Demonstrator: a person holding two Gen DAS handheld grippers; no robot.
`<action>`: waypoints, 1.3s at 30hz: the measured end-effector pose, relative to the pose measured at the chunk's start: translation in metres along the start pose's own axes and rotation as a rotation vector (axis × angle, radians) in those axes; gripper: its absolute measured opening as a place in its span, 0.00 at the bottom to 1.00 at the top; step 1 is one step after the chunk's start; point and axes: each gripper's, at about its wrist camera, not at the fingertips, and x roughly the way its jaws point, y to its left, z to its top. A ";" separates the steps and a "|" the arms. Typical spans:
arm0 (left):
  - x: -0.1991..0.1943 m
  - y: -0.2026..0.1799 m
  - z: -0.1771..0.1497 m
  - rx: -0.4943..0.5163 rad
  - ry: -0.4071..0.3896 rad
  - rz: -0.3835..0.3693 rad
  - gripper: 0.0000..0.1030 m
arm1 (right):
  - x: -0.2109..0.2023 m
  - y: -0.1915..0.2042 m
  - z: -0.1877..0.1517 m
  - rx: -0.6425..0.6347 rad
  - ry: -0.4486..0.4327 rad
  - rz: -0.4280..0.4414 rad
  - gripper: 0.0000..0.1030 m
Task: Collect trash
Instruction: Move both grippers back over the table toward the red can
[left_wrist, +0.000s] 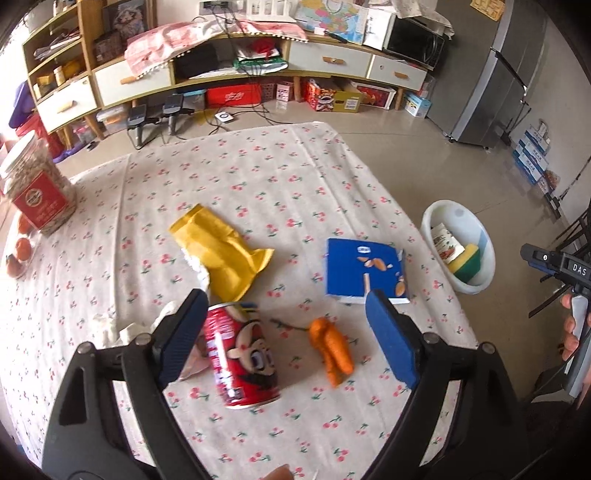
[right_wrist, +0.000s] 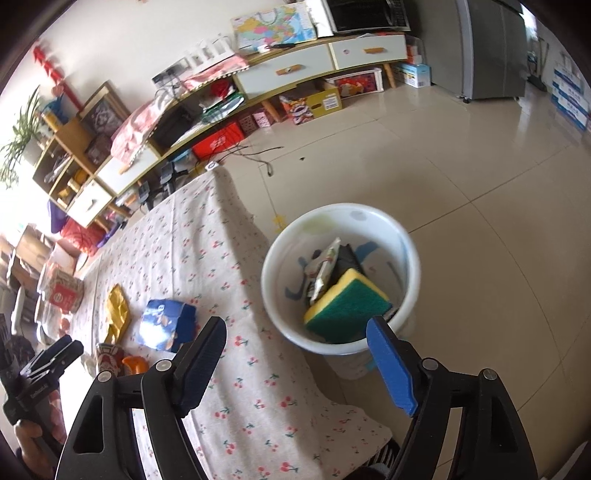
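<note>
My left gripper is open above the table, its left finger beside a red snack can lying on the cherry-print cloth. Orange peel lies between the fingers, farther off. A yellow bag, a blue carton and crumpled white tissue lie nearby. My right gripper is open and empty, over the table's edge beside the white bin on the floor. The bin holds a yellow-green sponge and a wrapper.
A clear jar with a red label and oranges stand at the table's left edge. The bin also shows in the left wrist view right of the table. A cluttered TV cabinet and fridge line the far wall.
</note>
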 end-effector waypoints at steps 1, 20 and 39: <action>-0.002 0.009 -0.003 -0.013 0.003 0.008 0.85 | 0.002 0.008 -0.001 -0.015 0.006 0.002 0.78; -0.030 0.146 -0.063 -0.251 0.024 0.086 0.85 | 0.054 0.176 -0.048 -0.294 0.151 0.073 0.80; -0.040 0.191 -0.099 -0.353 0.060 0.137 0.85 | 0.109 0.289 -0.097 -0.469 0.284 0.144 0.80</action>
